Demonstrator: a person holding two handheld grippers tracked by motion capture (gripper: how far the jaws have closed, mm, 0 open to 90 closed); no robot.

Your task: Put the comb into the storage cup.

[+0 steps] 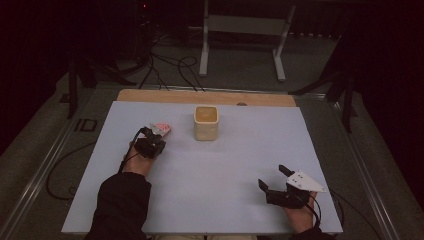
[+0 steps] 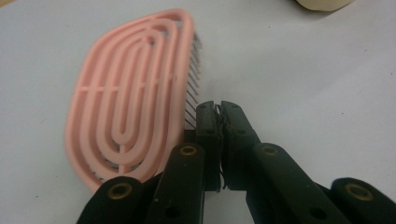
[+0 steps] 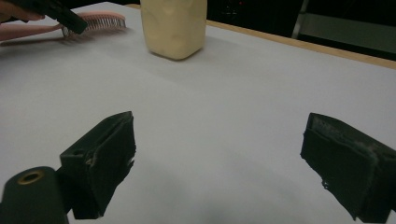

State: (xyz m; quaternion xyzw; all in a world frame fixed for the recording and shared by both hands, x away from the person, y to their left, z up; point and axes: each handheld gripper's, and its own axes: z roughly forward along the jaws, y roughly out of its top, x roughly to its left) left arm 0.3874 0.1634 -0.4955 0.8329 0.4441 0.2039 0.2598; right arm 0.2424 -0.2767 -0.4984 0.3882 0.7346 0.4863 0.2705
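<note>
Jaws of the left gripper (image 2: 219, 108) are pressed together with nothing visibly between them, tips just beside the bristled edge of the pink hairbrush (image 2: 128, 98), which lies to their left on the bench (image 1: 225, 165), long axis running roughly along the jaws. The cream cup (image 1: 206, 122) stands near, to the right. Well apart, the right gripper (image 3: 219, 163) rests low with jaws wide, so the left hand is nearer.
</note>
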